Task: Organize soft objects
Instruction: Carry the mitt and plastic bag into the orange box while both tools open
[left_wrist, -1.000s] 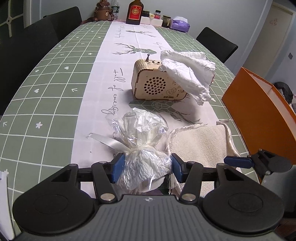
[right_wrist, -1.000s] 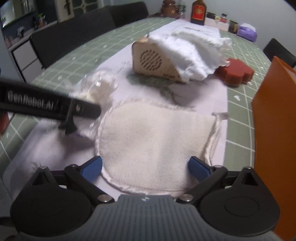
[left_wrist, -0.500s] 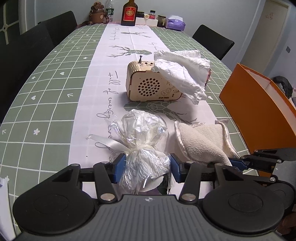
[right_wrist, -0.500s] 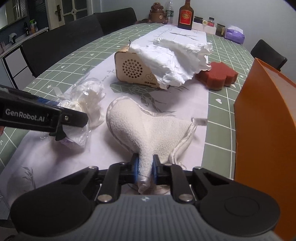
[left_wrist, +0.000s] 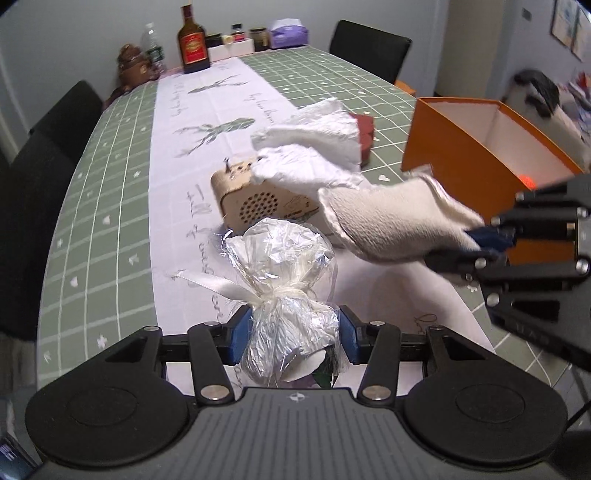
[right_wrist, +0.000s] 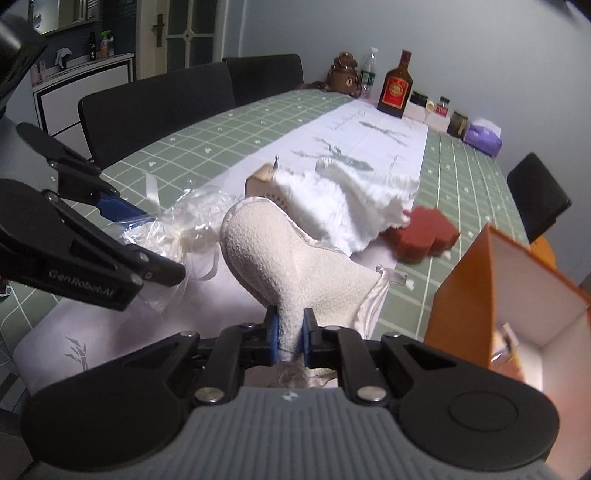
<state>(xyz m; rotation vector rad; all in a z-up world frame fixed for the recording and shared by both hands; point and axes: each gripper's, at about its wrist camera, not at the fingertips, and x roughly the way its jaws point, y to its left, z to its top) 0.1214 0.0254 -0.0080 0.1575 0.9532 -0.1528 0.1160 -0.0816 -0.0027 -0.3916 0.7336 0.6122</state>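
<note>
Green-checked worktop (left_wrist: 110, 177) ran long under a white runner, dark chairs along both sides, bottles and jars at the far end.

Left claw (left_wrist: 291, 332) was clenched on a cellophane bundle (left_wrist: 284, 258), blue pads pressed on its crinkled lower half just below the ribbon tie; the puffed top stood up ahead of the pads. Bundle seemed clear of the runner, though the underside was hidden.

Right claw (right_wrist: 290, 334) was clenched on a cream cloth (right_wrist: 280, 258), pads nearly together with a pinched fold between them. Cloth bulged up and forward from the pinch, satin-edged hem trailing to the right. From the left wrist camera, the cloth (left_wrist: 388, 221) hung in the air, stretched from the right claw (left_wrist: 491, 236) toward the middle of the worktop, above the runner.

Behind both lay a wooden box (left_wrist: 258, 199) with a round grille of holes and a small pin on top. White tissue (left_wrist: 314, 155) lay crumpled over its right half. Red sponge (right_wrist: 424, 232) sat just beyond the tissue, on the green check.

Orange box (left_wrist: 461, 158) stood open at the right edge, white inside, near the right claw. Something small lay in its bottom, too blurred to name.

Both claws were close together, left one's bundle just left of the cloth
</note>
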